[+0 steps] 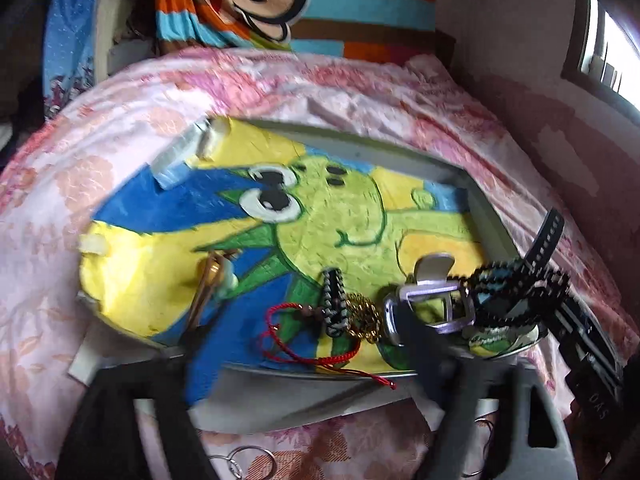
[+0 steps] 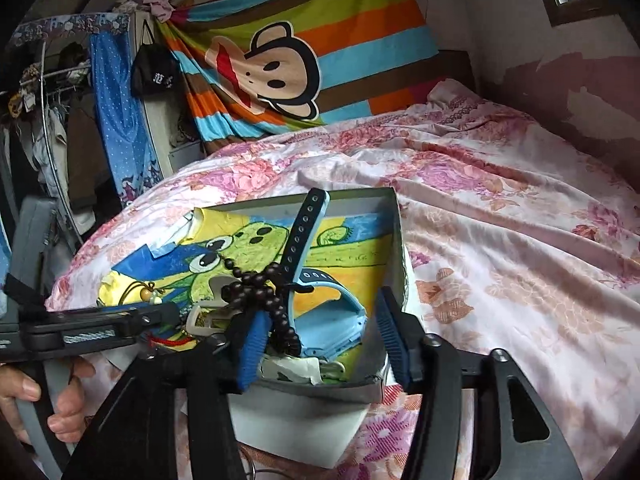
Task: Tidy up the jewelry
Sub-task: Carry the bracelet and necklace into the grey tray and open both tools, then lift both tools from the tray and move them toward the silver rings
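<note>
A shallow grey box (image 1: pixel 486 216) lined with a cartoon frog drawing lies on the bed; it also shows in the right wrist view (image 2: pixel 394 236). In it lie a red cord (image 1: pixel 304 344), a grey braided loop (image 1: pixel 334 304), a gold chain (image 1: pixel 366 316), a silver buckle (image 1: pixel 428 308), a dark bead bracelet (image 2: pixel 260 292) and a blue watch with a dark strap (image 2: pixel 340 312). My left gripper (image 1: pixel 316 384) is open at the box's near edge. My right gripper (image 2: pixel 320 344) is open over the near right corner, with the beads and watch between its fingers.
Pink floral bedding (image 2: pixel 500 240) surrounds the box. Key rings (image 1: pixel 248 460) lie on the sheet below the box. A striped monkey blanket (image 2: pixel 288 68) hangs behind. A clothes rack (image 2: pixel 52 128) stands at the left. The left gripper's body (image 2: pixel 88 328) reaches in beside the right one.
</note>
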`<state>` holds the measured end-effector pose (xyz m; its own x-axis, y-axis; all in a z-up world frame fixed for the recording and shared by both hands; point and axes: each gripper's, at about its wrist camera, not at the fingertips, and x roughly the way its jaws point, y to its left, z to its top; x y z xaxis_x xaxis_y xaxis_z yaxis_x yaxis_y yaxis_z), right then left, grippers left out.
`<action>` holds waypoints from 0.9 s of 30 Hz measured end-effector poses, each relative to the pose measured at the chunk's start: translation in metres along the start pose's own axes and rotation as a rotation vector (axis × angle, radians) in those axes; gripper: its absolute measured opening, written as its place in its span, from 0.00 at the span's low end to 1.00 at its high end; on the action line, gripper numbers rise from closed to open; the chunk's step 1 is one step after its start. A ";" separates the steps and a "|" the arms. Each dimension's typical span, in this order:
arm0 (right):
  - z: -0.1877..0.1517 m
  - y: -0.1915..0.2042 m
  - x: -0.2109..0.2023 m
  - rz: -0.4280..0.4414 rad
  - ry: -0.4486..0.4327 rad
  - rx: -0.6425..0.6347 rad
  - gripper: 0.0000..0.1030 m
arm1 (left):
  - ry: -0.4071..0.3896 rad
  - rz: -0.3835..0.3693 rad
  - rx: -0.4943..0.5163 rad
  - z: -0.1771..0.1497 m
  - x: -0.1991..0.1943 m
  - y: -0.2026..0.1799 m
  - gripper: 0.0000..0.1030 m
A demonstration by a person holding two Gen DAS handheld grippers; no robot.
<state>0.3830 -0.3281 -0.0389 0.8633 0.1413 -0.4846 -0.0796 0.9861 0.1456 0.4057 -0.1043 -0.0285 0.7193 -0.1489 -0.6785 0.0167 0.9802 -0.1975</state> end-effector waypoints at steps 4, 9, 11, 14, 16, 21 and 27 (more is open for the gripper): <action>0.002 0.002 -0.004 -0.033 0.051 -0.018 0.63 | -0.055 -0.032 -0.003 0.002 -0.027 -0.001 0.88; 0.006 0.009 -0.007 -0.095 0.195 -0.082 0.75 | -0.093 -0.035 -0.012 0.000 -0.064 -0.001 0.96; 0.006 0.012 -0.010 -0.111 0.259 -0.096 0.75 | -0.094 -0.034 -0.004 -0.002 -0.077 -0.001 0.96; 0.007 0.016 -0.019 -0.124 0.301 -0.101 0.75 | -0.098 -0.040 0.009 -0.007 -0.101 0.000 0.96; 0.012 0.021 -0.034 -0.110 0.283 -0.093 0.75 | -0.102 -0.061 0.004 -0.011 -0.117 0.004 0.98; 0.033 0.042 -0.090 -0.086 0.136 -0.073 0.89 | -0.150 -0.083 -0.008 -0.017 -0.159 0.015 0.99; 0.038 0.064 -0.155 -0.038 -0.021 -0.039 0.94 | -0.235 -0.073 -0.025 -0.025 -0.215 0.037 1.00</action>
<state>0.2634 -0.2905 0.0779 0.8763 0.1018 -0.4708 -0.0654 0.9935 0.0930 0.2340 -0.0395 0.0923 0.8586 -0.1823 -0.4791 0.0600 0.9639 -0.2594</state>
